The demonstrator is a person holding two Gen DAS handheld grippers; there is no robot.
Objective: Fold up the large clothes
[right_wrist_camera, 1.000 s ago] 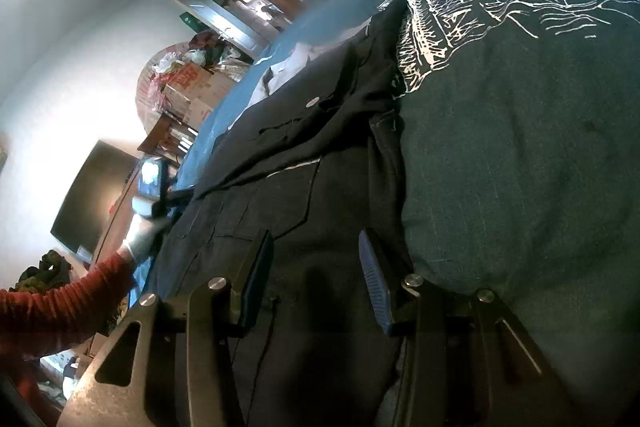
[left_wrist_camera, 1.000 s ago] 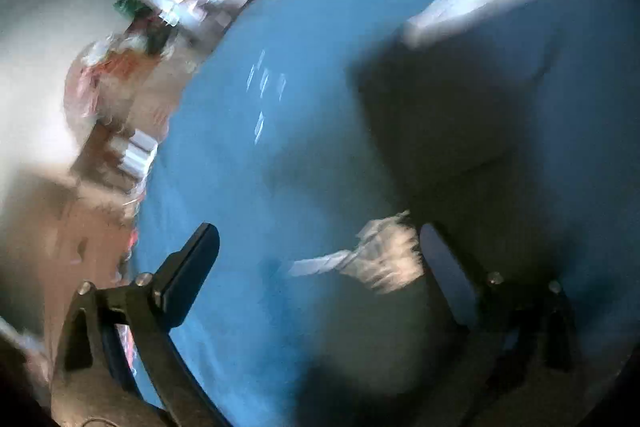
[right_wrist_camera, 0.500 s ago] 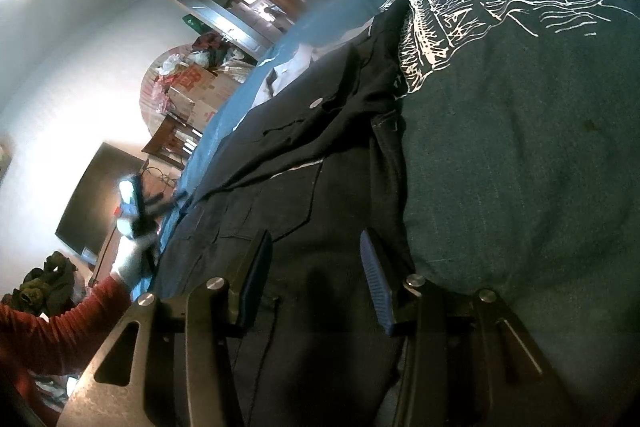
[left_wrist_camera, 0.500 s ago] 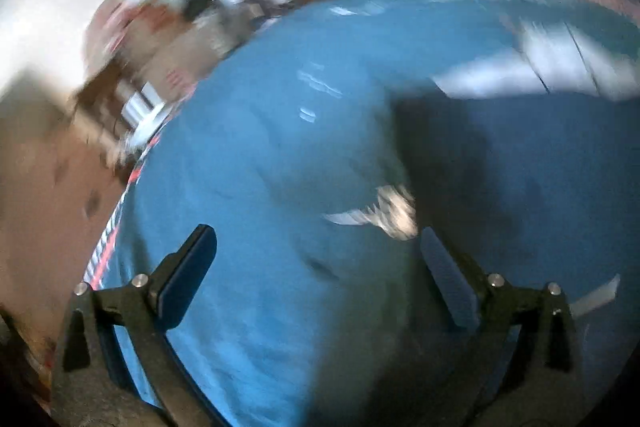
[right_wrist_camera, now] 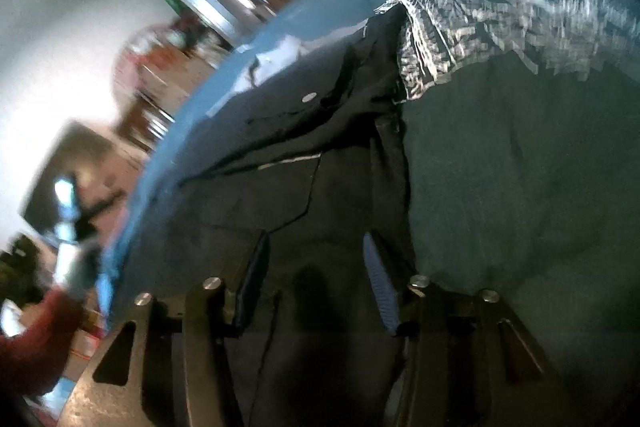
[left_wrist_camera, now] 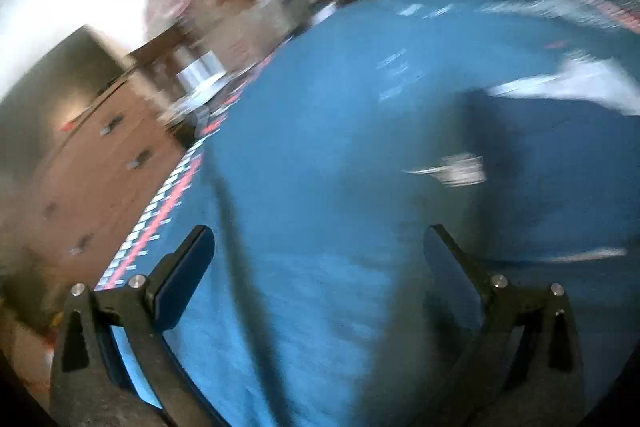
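The dark buttoned shirt (right_wrist_camera: pixel 320 155) lies lengthwise directly under the parted, empty right gripper (right_wrist_camera: pixel 316 275), the wide-apart left gripper (left_wrist_camera: pixel 316 267) over bare blue bedspread (left_wrist_camera: pixel 320 131).

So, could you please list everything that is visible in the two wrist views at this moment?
Black shirt: one, black with a pale button, spread on the bed under the right gripper.
Dark green garment: one, white print on its upper part, right of the black shirt and touching it.
Blue bedcover: one, blue with a red and white patterned edge, under the clothes.
Wooden dresser: one, brown, left of the bed.
Cluttered shelves: blurred, count unclear, far side of the room.
Red sleeve: one, lower left of the right wrist view.
Left gripper: black, blue pads, jaws wide apart, empty.
Right gripper: black, blue pads, jaws apart over the black shirt.
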